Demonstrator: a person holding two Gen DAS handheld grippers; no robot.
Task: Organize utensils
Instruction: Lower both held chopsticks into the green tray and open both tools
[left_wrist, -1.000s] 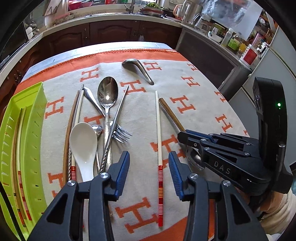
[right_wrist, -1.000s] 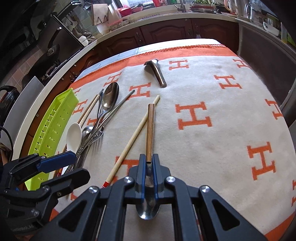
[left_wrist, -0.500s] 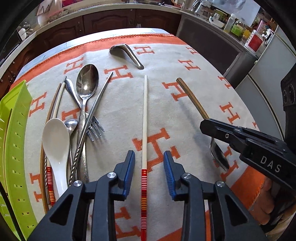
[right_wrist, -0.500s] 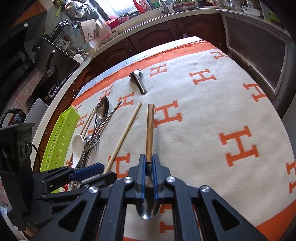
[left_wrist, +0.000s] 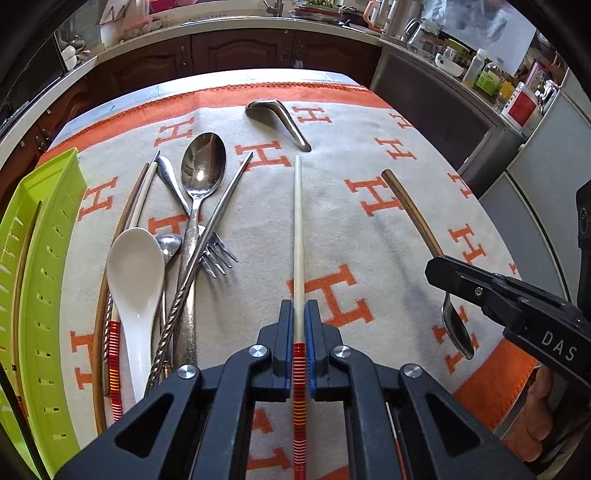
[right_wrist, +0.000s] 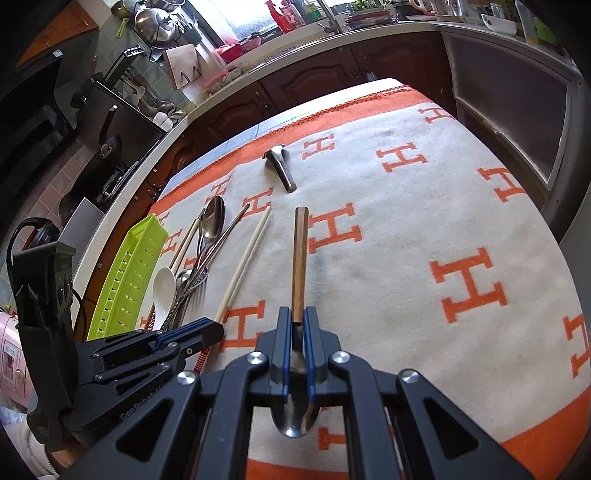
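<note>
Now | left gripper (left_wrist: 299, 332): slim ivory chopstick (left_wrist: 297, 236) | right gripper (right_wrist: 298, 332): wood-handled steel spoon (right_wrist: 299, 258)

Orange-lettered blanket (left_wrist: 369, 155) covers table; dark cabinets (left_wrist: 236, 55) stand behind.

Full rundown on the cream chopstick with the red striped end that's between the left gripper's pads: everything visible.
The chopstick is one long, thin, straight stick, cream along most of its length, with a red end banded in yellow and white stripes; plastic or lacquered, by its look. It lies on the H-patterned cloth, its cream tip toward the bent metal utensil, clear of the other cutlery. The left gripper is shut on it where cream meets red.
</note>
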